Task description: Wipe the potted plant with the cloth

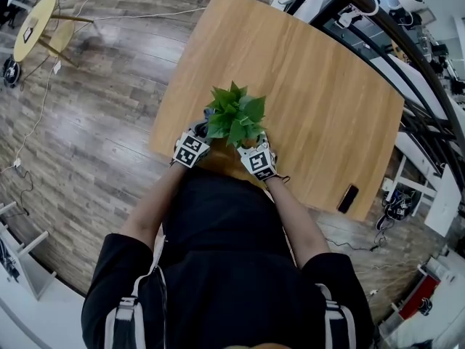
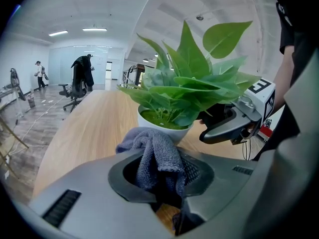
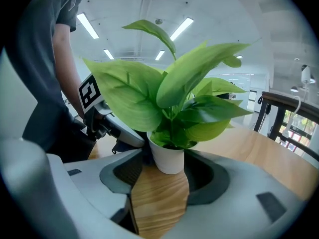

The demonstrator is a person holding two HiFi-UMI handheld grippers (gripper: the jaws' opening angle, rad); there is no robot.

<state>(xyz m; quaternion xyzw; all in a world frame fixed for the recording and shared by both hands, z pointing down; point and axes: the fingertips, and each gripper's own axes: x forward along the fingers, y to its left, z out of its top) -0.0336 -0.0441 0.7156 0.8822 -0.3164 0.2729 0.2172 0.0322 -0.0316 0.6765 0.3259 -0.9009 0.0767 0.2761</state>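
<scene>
Your left gripper (image 2: 159, 179) pinches the soft, limp cloth (image 2: 155, 156). Your right gripper (image 3: 164, 177) stands wide around the probably light, tippy pot (image 3: 167, 159). Brace the pot wall; the leaves (image 3: 144, 96) look flimsy.

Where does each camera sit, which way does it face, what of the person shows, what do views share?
Head view: on the head, facing steeply down at the potted plant; torso, forearms show.
Left gripper view: on the left hand-held gripper, looking along jaws shut on the cloth; arm at right.
Right gripper view: on the right hand-held gripper, looking at the plant between parted jaws; arm at left.
All share the plant.
</scene>
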